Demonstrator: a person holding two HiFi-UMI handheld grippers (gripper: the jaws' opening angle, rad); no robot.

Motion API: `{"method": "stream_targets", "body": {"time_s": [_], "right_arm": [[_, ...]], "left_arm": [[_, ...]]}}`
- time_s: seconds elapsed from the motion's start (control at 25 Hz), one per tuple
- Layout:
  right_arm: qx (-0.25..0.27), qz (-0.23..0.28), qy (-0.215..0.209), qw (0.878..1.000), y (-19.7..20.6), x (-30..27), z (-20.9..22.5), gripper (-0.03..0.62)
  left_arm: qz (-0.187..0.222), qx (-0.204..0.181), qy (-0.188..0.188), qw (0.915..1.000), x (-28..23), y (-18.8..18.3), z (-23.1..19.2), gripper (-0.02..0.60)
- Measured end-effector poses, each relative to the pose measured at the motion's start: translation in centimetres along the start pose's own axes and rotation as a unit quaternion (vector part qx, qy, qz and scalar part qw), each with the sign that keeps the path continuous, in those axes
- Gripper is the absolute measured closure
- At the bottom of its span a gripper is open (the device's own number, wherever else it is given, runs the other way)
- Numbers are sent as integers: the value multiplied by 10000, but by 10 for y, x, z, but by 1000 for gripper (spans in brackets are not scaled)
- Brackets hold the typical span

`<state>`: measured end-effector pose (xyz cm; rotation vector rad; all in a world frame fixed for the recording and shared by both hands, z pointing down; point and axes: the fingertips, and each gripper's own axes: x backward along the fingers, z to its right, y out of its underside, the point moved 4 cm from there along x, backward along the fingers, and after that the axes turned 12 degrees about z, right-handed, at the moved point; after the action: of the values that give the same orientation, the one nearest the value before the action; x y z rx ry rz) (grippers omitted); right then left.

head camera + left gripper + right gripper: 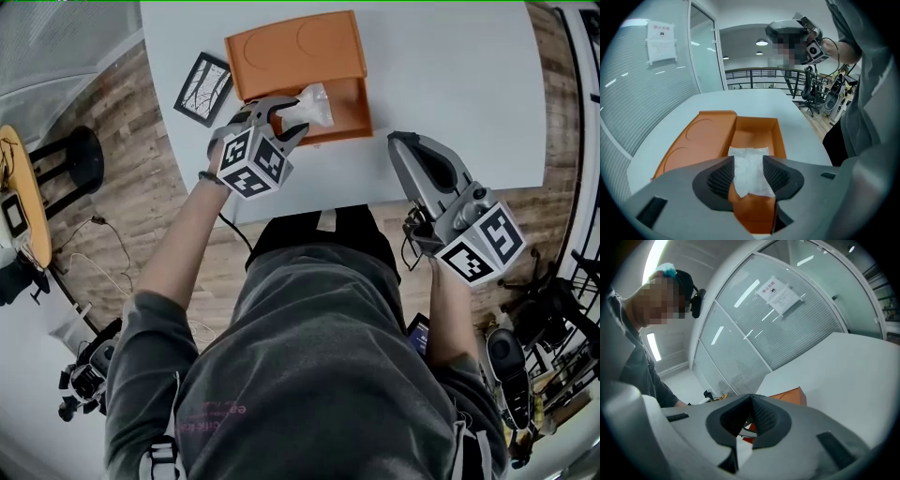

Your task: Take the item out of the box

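Left gripper [279,118]: fingers apart astride bag [749,169] in box [348,99] | right gripper [401,142]: closed, empty | risk: slack bag may slip a shallow pinch

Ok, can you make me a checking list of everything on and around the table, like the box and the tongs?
Surface: white table, no spills seen.
Job's things: orange box is open with its lid folded back; white plastic bag lies inside it.
Clutter: black framed card lies beside the box.
Grippers: left tongs are open above the box, with the bag between the jaws but not squeezed; right tongs are shut and empty, off to the side of the box.
Cables: black cable hangs below the left tongs; white cable lies on the floor.
Surroundings: wooden floor, black stool, glass wall with a paper notice.
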<state>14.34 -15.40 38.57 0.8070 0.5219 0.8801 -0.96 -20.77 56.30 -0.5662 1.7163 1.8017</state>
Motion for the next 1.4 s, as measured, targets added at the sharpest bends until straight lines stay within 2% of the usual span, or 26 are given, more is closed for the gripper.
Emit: {"method": "stream_targets", "body": {"time_s": [0.32,0.68,0.84,1.0,1.4], "right_arm": [[-88,-31,63,9999,6,2,5,589],[-184,-104,45,9998,10,2,9,589],[-201,-127,16,9997,11,2,9,589],[-199,-131,16,9997,10,3,9,589],[-225,-152,21,9996,12,2,11,589]], "left_arm": [[-356,87,140,9992,-12,13,2,330],[-625,-63,146,9979,-20,14,5,315],[-811,-89,156,9965,-23,17,8,288],[-1026,-26,124,9946,-24,21,11,281],[-1248,17,43,9922,-28,25,11,281]]}}
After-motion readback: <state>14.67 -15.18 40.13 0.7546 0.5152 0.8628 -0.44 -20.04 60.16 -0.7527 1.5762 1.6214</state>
